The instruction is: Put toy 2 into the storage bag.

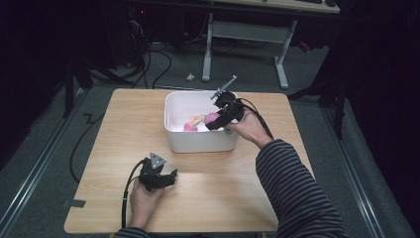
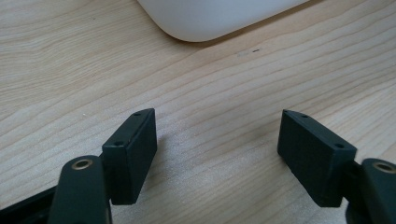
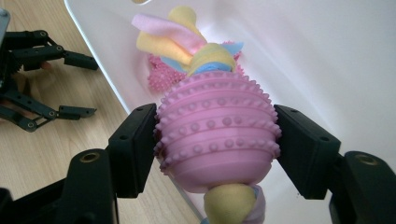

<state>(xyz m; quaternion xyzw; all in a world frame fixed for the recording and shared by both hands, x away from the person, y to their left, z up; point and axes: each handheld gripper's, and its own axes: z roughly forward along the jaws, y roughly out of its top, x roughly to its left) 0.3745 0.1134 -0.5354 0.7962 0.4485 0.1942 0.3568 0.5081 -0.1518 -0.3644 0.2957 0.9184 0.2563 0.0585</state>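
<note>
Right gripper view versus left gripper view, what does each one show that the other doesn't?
Right gripper view alone: the right tool clamped on a pink studded ball toy with yellow, pink and blue fleece strips, held over the inside of the white bin, and the left tool resting farther off. Left gripper view alone: the left tool's open jaws with bare wood between them. Both: the wooden table and the bin.

The bin sits mid-surface, toy inside it on the right, left claw resting in front.
</note>
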